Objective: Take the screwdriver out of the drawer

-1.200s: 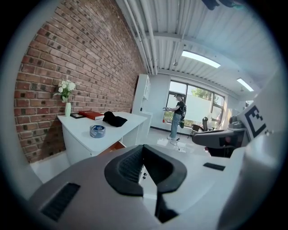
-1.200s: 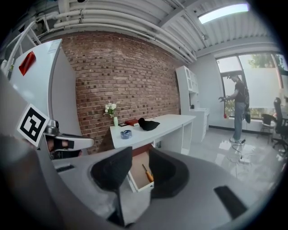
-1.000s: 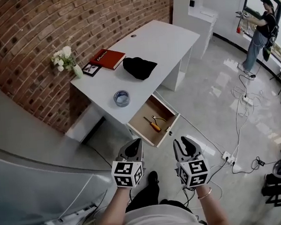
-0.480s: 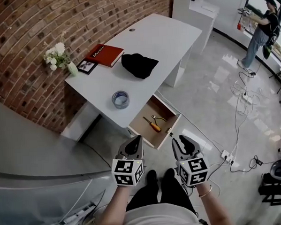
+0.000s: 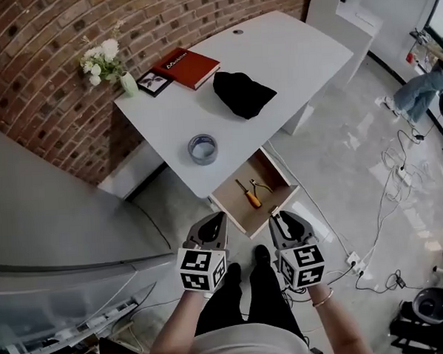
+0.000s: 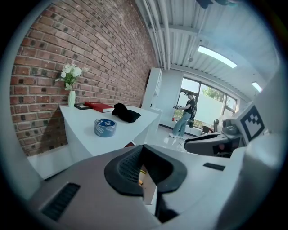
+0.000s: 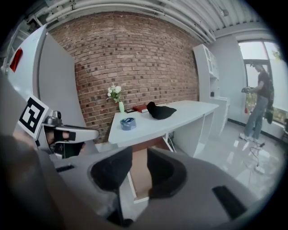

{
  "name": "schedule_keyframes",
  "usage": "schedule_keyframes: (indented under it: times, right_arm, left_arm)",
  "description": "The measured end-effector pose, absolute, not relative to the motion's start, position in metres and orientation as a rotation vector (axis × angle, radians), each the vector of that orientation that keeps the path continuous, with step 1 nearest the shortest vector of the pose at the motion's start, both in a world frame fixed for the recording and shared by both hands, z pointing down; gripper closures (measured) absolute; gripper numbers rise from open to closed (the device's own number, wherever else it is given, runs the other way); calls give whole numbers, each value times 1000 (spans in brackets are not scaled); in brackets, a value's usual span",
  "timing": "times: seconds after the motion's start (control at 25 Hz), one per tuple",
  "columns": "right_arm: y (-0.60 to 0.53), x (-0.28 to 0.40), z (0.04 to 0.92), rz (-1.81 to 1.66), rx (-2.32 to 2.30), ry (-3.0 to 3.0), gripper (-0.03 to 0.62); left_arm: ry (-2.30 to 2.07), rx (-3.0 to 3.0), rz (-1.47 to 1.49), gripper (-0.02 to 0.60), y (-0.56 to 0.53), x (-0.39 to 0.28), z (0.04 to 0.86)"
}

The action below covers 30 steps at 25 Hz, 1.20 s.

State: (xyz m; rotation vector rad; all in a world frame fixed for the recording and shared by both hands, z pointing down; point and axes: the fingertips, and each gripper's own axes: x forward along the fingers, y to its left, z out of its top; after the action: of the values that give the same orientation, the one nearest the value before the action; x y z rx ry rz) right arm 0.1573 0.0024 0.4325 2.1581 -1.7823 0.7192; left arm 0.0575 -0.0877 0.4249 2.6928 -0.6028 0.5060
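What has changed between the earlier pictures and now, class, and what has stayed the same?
The person stepped towards the desk, bringing the left gripper and right gripper closer to the open drawer. Nothing was taken hold of; both grippers' fingers remain apart and empty. The screwdriver still lies in the drawer beside the pliers, and the tape roll is unmoved.

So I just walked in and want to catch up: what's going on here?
A person stands facing a white desk, holding the left gripper and right gripper out in front, both with jaws apart and empty. The desk's wooden drawer is open, and the orange-handled screwdriver lies inside beside small pliers. Neither gripper has reached the drawer yet.
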Motion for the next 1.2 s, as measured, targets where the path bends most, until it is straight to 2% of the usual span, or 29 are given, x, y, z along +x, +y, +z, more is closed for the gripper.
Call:
schedule_keyframes:
  times: [0.48,1.2]
  right_arm:
    - [-66,187,497,775,1806,-1919,491]
    - [-131,182,619,796,1437,-1936,491]
  left_arm:
    - [-885,2481,523,589,-107,54,468]
    - [-1197,2221,456,589,-120,20,545]
